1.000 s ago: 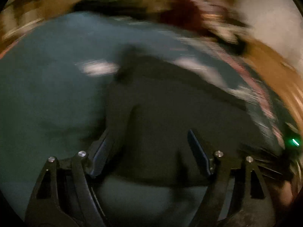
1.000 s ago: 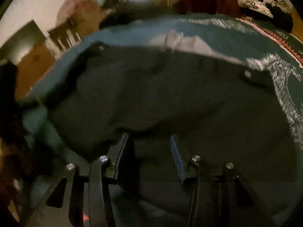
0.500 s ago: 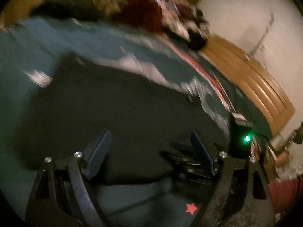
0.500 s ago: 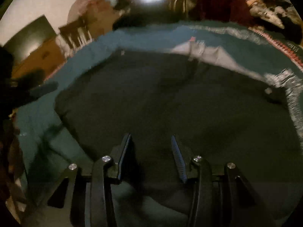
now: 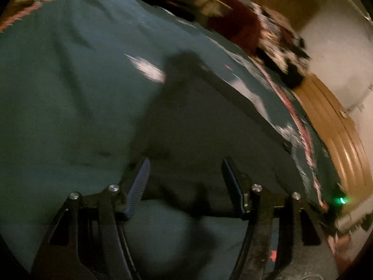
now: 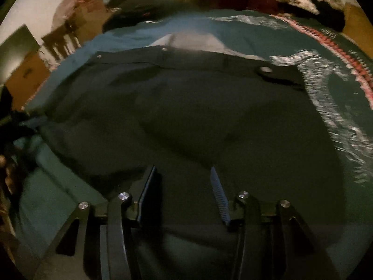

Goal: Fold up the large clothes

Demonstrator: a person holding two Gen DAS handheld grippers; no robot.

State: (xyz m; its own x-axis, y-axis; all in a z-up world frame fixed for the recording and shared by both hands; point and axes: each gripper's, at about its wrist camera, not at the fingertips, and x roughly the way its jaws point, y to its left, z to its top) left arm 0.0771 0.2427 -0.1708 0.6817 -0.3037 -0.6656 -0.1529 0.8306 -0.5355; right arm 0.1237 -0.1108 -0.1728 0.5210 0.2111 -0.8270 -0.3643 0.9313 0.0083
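Observation:
A large dark garment [image 6: 198, 107] lies spread flat on a teal bedspread [image 6: 70, 191]; its far edge with small pale snaps [image 6: 265, 69] runs across the back. It also shows in the left wrist view [image 5: 198, 128], blurred. My left gripper [image 5: 185, 163] is open and empty, low over the garment's near left edge. My right gripper [image 6: 183, 170] is open and empty, low over the garment's near middle. Neither holds cloth.
The bedspread [image 5: 58, 93] has a white and red patterned border [image 6: 326, 37]. A heap of red and patterned clothes [image 5: 256, 28] lies at the far end. A wooden bed frame [image 5: 338, 128] runs along the right. Wooden furniture [image 6: 65, 37] stands at far left.
Both views are blurred by motion. My left gripper has swung back left over the garment's left edge. My right gripper has held nearly still while the garment settled flat. Both stayed open.

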